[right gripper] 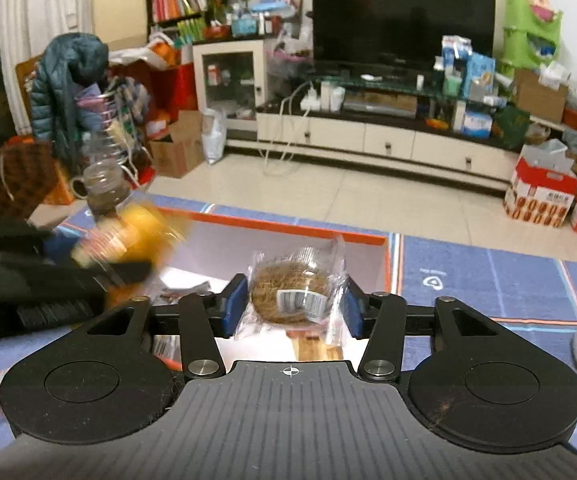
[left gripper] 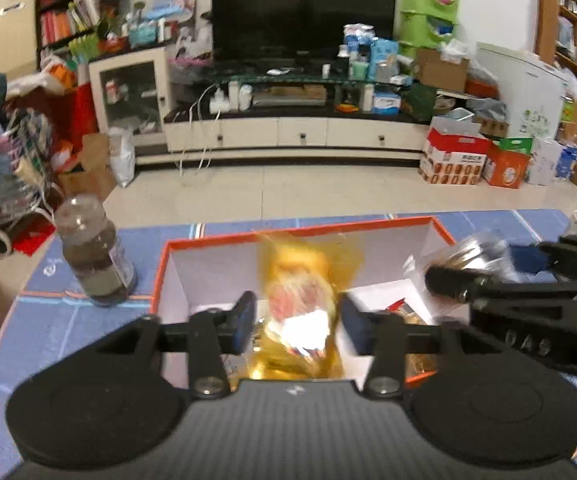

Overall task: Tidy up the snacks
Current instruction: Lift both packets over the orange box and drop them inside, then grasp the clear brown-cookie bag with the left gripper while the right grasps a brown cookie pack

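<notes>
I had both grippers over the orange-rimmed box (left gripper: pixel 368 227) on the blue mat (left gripper: pixel 48 320), at the centre of each wrist view. In the left view, my left gripper (left gripper: pixel 297 322) had its jaws apart, and a yellow snack bag (left gripper: pixel 300 304), badly blurred, sat between them above the box's white interior; the pads did not look to be pressing it, so I judged it released or dropping into the box. In the right view, my right gripper (right gripper: pixel 294 306) had a clear-wrapped round brown cake (right gripper: pixel 288 296) between its blue pads; the left pad looked to meet the wrapper and the right one showed a sliver of gap, so I could not tell whether it was clamped or already let go.

Several packets (right gripper: pixel 168 296) already lay in the box's bottom, at lower left of the right view, so some sorting was done. A jar of dark grains (left gripper: pixel 96 256) stood on the mat at the box's left, outside it. By my reckoning, these two snacks were the step in hand, and the jar perhaps remained.
</notes>
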Demonstrator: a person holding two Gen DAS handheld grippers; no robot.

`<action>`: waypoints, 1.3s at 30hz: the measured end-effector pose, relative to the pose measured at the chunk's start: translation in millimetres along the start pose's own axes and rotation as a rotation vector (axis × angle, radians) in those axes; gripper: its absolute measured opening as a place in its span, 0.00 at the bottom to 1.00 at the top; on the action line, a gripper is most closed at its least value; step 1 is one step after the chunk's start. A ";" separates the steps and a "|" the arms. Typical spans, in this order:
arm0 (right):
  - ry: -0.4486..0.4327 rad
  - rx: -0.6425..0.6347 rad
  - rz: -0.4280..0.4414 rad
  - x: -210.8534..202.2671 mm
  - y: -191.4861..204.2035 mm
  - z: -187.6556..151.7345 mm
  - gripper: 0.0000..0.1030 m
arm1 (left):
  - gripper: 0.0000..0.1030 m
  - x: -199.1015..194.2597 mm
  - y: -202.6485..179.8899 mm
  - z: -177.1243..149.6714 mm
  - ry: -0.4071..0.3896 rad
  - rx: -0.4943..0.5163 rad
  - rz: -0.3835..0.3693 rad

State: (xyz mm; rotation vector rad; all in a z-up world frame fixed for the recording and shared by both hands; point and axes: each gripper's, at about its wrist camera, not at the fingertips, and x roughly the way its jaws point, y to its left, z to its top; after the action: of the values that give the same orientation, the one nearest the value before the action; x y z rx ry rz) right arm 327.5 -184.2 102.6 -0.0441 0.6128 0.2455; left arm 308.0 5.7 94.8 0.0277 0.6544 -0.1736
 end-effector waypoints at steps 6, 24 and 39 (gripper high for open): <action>-0.126 0.037 -0.023 -72.5 -15.4 -22.8 0.56 | 0.97 -79.3 33.5 -33.3 -0.167 -0.004 -0.005; 0.173 -0.036 0.124 -81.2 -30.9 -174.3 0.59 | 0.97 -118.5 158.8 -152.1 -0.036 -0.292 0.106; 0.264 -0.169 0.145 -43.2 -26.3 -176.5 0.58 | 0.97 -109.0 159.8 -154.2 0.011 -0.248 0.087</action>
State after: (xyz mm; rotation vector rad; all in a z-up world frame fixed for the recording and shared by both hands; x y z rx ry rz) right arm 200.2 -239.0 -17.9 -0.1975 0.8581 0.4365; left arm 157.1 192.0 34.0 -0.1815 0.6808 -0.0073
